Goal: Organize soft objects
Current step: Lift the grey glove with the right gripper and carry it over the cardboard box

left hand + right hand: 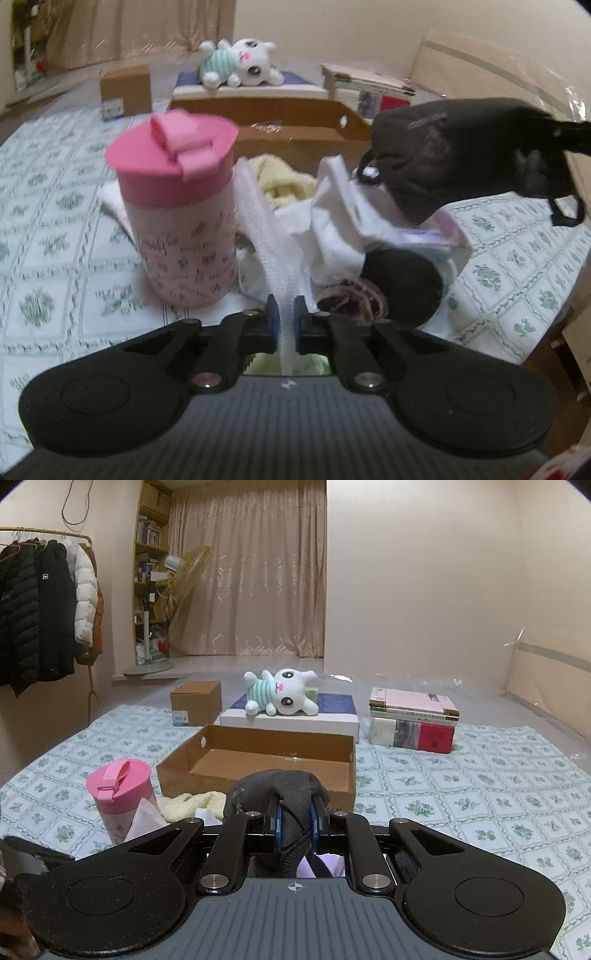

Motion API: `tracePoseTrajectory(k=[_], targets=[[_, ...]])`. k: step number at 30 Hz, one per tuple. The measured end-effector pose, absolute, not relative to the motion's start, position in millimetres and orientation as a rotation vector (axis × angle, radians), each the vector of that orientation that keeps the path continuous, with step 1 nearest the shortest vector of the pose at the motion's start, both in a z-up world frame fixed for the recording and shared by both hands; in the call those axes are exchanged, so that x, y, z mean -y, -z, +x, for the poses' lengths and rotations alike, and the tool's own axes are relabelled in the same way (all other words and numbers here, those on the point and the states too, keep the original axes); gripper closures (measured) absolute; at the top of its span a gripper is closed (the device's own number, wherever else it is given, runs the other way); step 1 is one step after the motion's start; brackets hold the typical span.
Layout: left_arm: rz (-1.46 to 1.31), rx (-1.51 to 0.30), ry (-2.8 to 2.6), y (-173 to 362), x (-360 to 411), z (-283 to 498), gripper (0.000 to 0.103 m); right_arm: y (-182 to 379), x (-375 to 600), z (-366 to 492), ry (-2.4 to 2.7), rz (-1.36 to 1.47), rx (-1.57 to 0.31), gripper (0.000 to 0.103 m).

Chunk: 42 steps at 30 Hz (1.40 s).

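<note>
1. Two grippers appear, one per wrist view, and we see both clamped on cloth.
2. Our left gripper (285, 323) has its blue pads nearly together, pinching a strip of white mesh fabric (264, 236) that rises toward 11 o'clock.
3. Our right gripper (294, 825) is clenched on a black fabric pouch (275, 794); in the left view the same pouch (458, 155) hangs at 2 o'clock, above the pile.
4. Soft pile (343, 236): white cloths, a yellow towel (284, 181), a dark round pad (402, 288) and a maroon patterned piece (351, 301), lying on the green-patterned bedspread (66, 236).
5. Pink lidded cup (181, 225): upright, just beside the pile at its 9 o'clock.
6. Open cardboard tray (258, 757): beyond the pile at 12 o'clock.
7. White plush toy (282, 698): lying on a flat box (291, 718) behind the tray, between a small carton (195, 701) and stacked books (413, 720).
</note>
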<state>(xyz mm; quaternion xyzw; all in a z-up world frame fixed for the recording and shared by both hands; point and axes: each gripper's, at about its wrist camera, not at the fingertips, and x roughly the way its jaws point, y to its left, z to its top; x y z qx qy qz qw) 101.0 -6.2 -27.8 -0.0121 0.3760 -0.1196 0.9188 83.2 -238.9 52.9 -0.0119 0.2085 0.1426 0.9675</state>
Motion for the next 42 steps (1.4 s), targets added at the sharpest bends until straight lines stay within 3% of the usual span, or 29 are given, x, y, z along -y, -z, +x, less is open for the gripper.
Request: tracePoseTrajectory(k=[15,27,36,42], targets=[[0.014,-0.668,0.382,-79.5,-2.8,113.9,0.101,-89.6,249.1,83.4,-0.323,0.012,-0.367,0.089],[0.076,-0.619,0.408,-137.3,0.6,182.0,0.101,-108.1,258.9,141.2,-0.324,0.023,-0.361,0.089],[0.151,-0.622,0.405,-146.7,0.9,287.2,0.101,-105.9,247.5,232.2,-0.347,-0.019,-0.388,0.089],[0.212,-0.674,0.41,-121.5,-4.3,360.7,0.101,-85.4,231.2,305.5,-0.394,-0.024,-0.471,0.089]])
